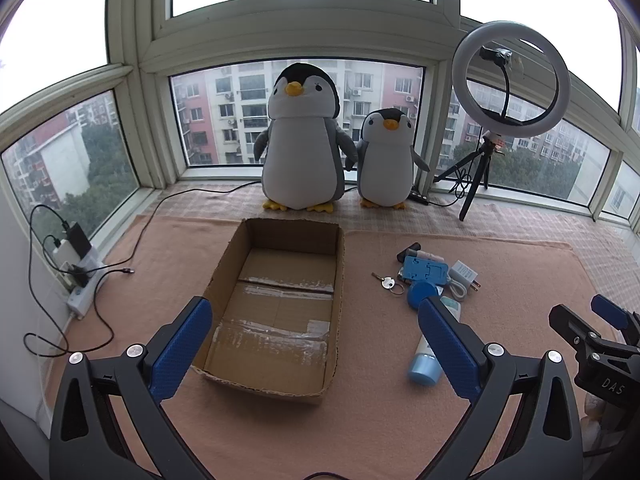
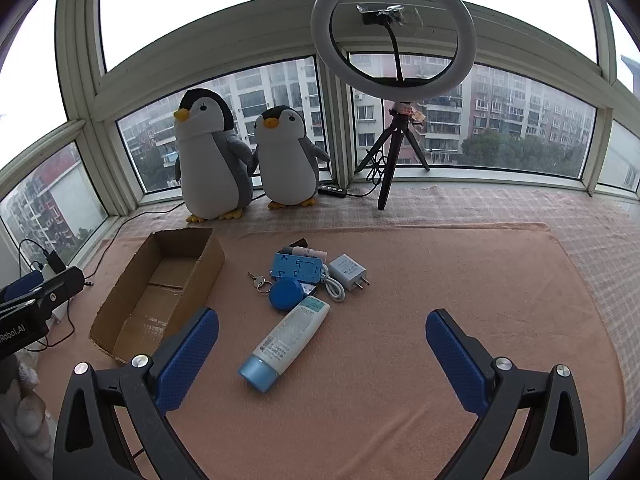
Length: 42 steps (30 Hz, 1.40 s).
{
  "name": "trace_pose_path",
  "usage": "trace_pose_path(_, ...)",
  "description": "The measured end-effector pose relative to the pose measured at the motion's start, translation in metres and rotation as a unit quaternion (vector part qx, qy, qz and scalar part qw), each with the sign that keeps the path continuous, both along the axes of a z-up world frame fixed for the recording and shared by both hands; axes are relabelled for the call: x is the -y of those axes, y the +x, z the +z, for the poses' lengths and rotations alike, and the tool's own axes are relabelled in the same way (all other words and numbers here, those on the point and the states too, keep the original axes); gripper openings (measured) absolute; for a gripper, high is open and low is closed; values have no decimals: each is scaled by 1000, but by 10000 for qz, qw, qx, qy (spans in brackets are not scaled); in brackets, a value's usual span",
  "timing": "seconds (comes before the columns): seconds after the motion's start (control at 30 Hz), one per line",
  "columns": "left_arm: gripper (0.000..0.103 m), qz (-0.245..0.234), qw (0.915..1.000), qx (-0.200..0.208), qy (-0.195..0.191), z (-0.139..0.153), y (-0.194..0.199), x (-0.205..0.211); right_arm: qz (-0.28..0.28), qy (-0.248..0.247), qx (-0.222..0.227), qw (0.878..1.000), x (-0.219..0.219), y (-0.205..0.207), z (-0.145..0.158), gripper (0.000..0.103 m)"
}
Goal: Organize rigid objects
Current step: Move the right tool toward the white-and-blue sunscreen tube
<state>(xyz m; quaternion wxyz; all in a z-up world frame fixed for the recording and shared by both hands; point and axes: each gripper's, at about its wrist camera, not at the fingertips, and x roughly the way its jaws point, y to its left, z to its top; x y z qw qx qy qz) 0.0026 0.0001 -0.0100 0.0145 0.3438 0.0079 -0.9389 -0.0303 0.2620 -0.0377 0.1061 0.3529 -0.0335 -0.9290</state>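
Two hand-held grippers hover over a peach-coloured cloth on a window ledge. The left gripper is spread wide, its blue ribbed pads holding nothing, and the open brown cardboard box lies directly ahead of it, between the two fingers, with strips of clear tape across its bare floor. The right gripper is likewise released and empty; just ahead of it, nearer its left finger, lies a white squeeze tube with a pale blue cap, its printed label too small to read. Beyond the tube sits a cluster of small goods: a round blue lid-like container, a blue plastic folding phone stand, a white plug-in charger with coiled white cable, a silver key on a ring and a dark-capped stick. The charger's print cannot be read. The box lies forward-left of the right gripper. Lettering "DAS" shows on the right gripper's body in the left wrist view; "Robot.AI" shows on the left gripper's body in the right wrist view. At the far window stand two grey-and-white plush penguins and a white ring light on a black tripod.
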Motion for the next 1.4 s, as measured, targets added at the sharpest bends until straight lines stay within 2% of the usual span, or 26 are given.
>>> trace_pose_path(0.3,103,10,9999,112,-8,-9,-4,2,-16,32,122,9999,1,-6,-10,102)
trace_pose_path(0.6,103,87,9995,308,-77,-31,-8,15,-47,75,408,9991,4,-19,-33,102)
trace_pose_path(0.97,102,644,9951,714,-230,-64,-36,85,-72,38,725,9973,4,-30,-54,102)
trace_pose_path(1.17,101,683,9913,1083,-316,-90,-54,113,-123,25,914,9957,12,-34,-63,102)
trace_pose_path(1.33,96,535,9879,1421,-308,-113,-64,124,-261,84,1070,9939,24,-39,-69,102)
trace_pose_path(1.4,87,444,9865,1557,-257,-122,-68,127,-298,154,1123,9931,32,-41,-72,101)
